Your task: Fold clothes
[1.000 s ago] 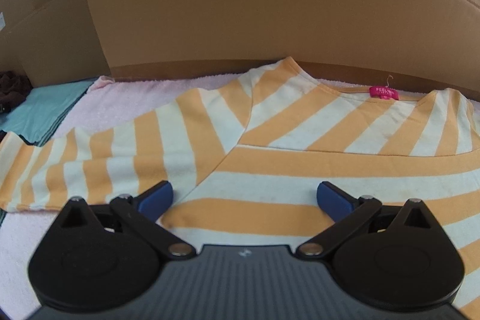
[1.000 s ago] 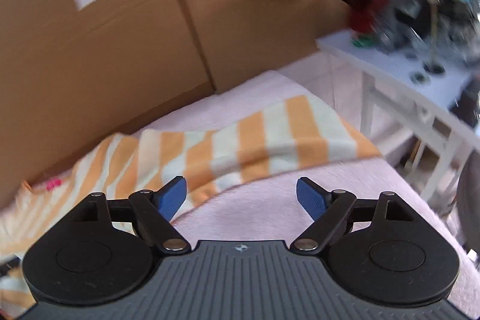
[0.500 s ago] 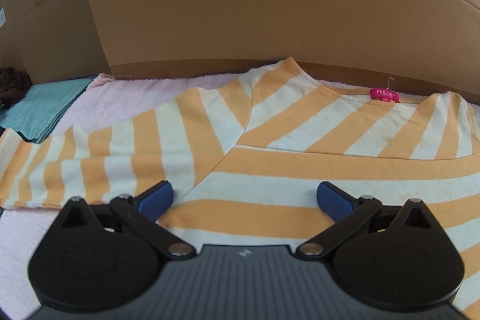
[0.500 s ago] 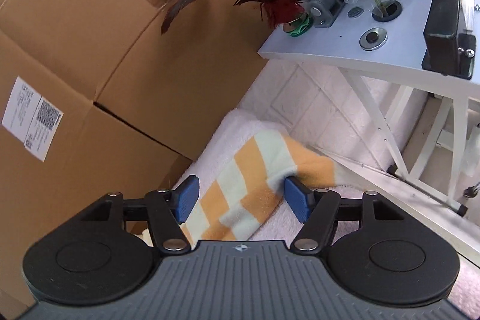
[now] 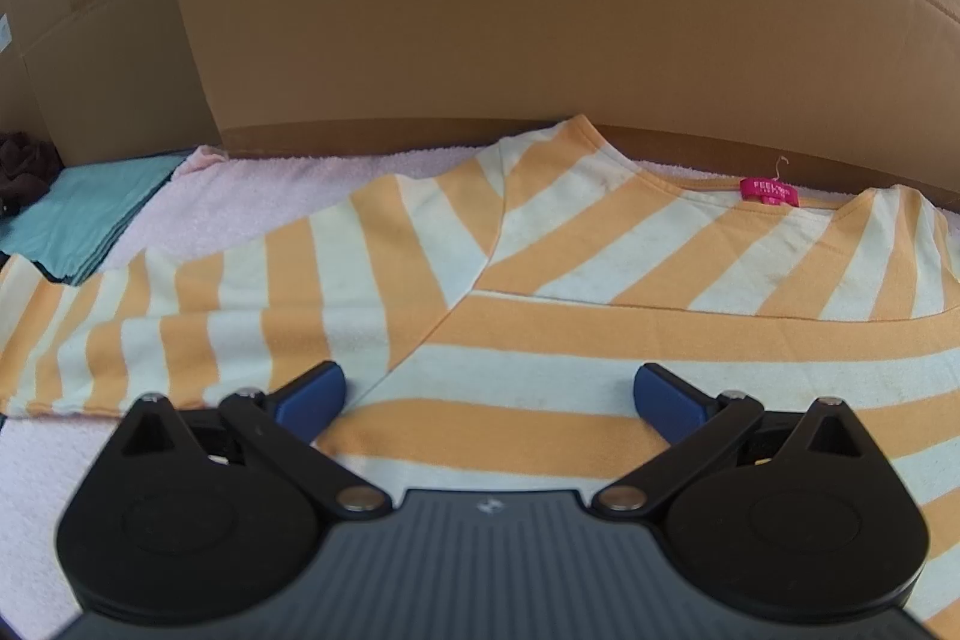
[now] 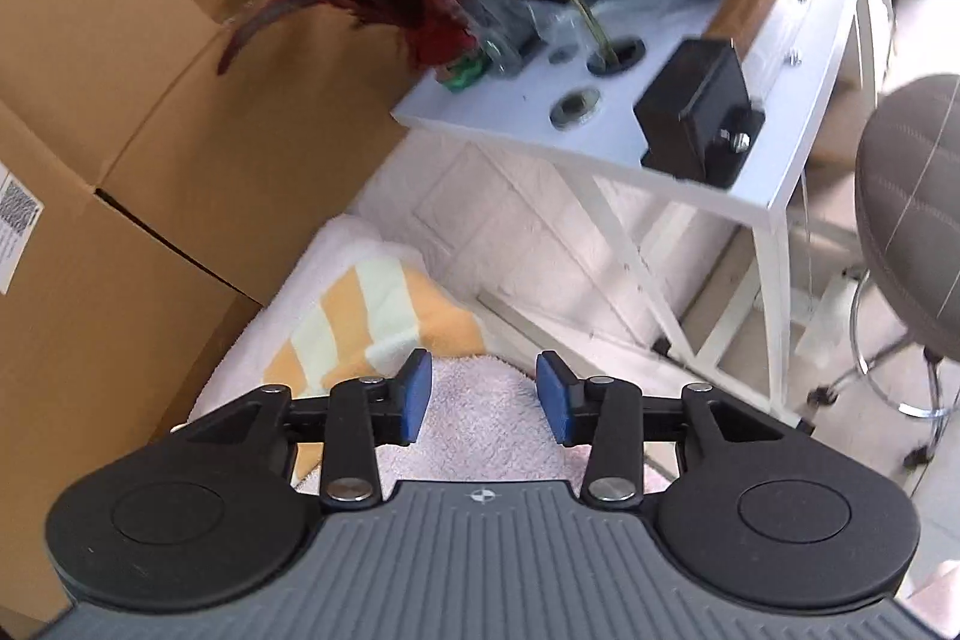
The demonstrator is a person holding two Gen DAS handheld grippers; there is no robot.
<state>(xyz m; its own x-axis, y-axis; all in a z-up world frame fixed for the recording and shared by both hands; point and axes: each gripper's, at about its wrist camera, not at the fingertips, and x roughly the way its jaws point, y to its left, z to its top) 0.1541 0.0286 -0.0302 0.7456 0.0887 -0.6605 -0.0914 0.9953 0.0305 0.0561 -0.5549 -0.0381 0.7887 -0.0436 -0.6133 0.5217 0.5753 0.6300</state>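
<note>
Left gripper [image 5: 489, 394] is hovering with its jaws spread wide over the striped top [image 5: 540, 280], and I am seeing nothing clamped between the blue pads [image 5: 312, 394]: they are standing apart above the orange and cream fabric, the left pad near the seam where the sleeve meets the body. Off to its far left a folded teal cloth [image 5: 90, 220] is lying at the edge of the pink towel [image 5: 270, 196], with the left sleeve [image 5: 150, 328] stretching toward it. Ahead of the claw the neckline is sitting against the cardboard box [image 5: 540, 10], and a pink label [image 5: 770, 191] is showing ahead and to its right. Right gripper [image 6: 483, 397] is hanging about half open, its jaws having just been closing, and I am seeing only bare towel [image 6: 480, 418] between its pads, nothing gripped. The right sleeve [image 6: 372, 316] is lying just ahead and to the left of its left pad [image 6: 415, 397], whether touching it I cannot tell. Further right, beyond the towel's edge, a white table [image 6: 690, 172] is standing cluttered with gear, and a grey stool [image 6: 912, 196] is sitting at the far right.
</note>
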